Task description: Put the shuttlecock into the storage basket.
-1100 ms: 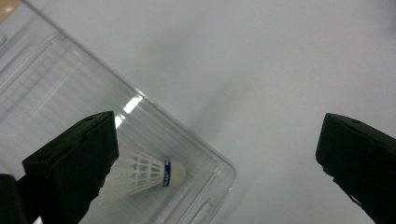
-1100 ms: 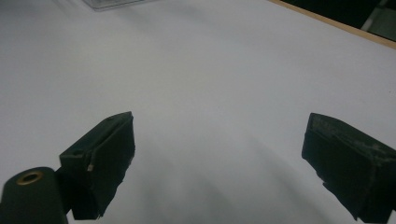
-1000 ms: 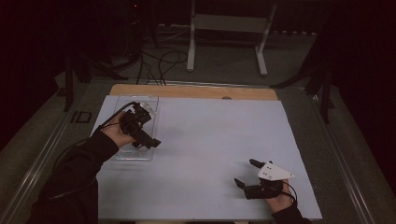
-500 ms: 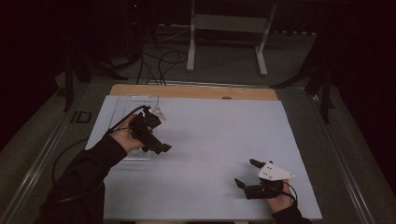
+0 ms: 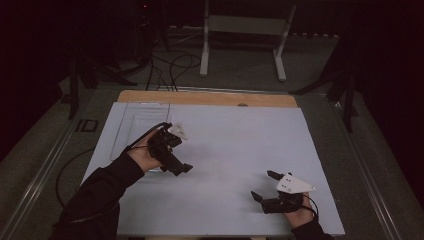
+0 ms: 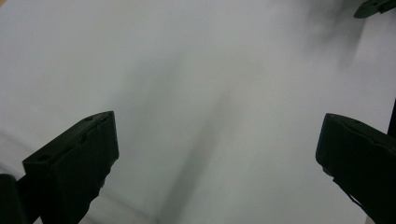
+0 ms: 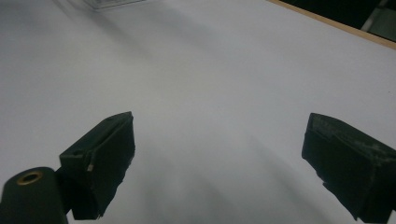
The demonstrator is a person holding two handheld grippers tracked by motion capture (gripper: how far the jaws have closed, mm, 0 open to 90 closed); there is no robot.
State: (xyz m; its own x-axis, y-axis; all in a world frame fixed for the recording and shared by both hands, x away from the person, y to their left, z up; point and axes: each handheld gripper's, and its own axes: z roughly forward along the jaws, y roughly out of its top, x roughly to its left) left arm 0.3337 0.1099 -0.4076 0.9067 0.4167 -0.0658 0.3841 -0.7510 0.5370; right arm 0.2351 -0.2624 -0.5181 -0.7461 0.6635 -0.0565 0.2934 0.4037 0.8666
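Observation:
My left gripper (image 5: 181,166) hovers over the white table sheet (image 5: 235,145), just right of a clear plastic tray (image 5: 142,117). Its jaws stand wide apart in the left gripper view (image 6: 219,140), with bare white sheet between them. My right gripper (image 5: 265,186) rests low near the table's front right, jaws pointing left. They are spread wide in the right gripper view (image 7: 219,140) and hold nothing. The tip of the right gripper's jaw (image 6: 376,7) shows at the top right corner of the left gripper view.
A wooden strip (image 5: 207,98) runs along the table's far edge, also seen as the wooden edge (image 7: 327,23). The clear tray's corner (image 7: 107,3) shows far ahead of the right gripper. Cables (image 5: 172,62) and a white stand (image 5: 242,30) lie on the floor beyond.
My left gripper has travelled right and a little nearer, from above the clear tray out over the bare sheet. The right gripper has stayed in place.

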